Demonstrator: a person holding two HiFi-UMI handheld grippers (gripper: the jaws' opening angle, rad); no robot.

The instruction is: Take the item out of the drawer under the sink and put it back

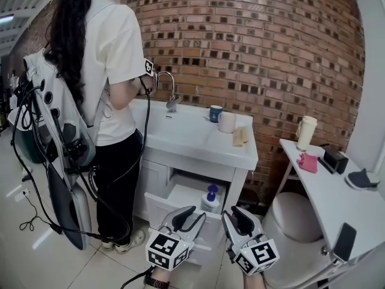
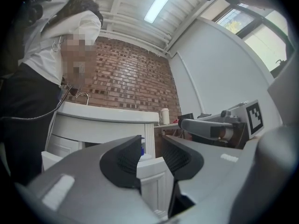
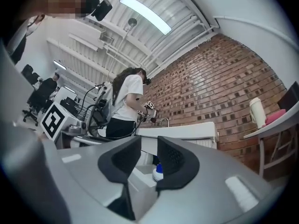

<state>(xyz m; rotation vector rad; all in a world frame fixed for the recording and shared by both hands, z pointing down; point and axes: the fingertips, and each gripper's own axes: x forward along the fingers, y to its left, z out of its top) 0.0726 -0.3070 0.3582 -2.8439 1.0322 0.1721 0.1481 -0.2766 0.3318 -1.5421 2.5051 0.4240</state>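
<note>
The drawer under the sink stands pulled out. It is a white panelled box, open at the top, and lies just beyond the fingers of the left gripper and the right gripper. Inside it, toward its right end, 1 bottle stands upright, with a rounded white body and a blue pump head. It is apart from all 4 fingers.

In the right gripper view the bottle shows through the gap between the fingers, past their tips. In the left gripper view only a blue sliver of it shows over the drawer's front, beyond the fingers.
</note>
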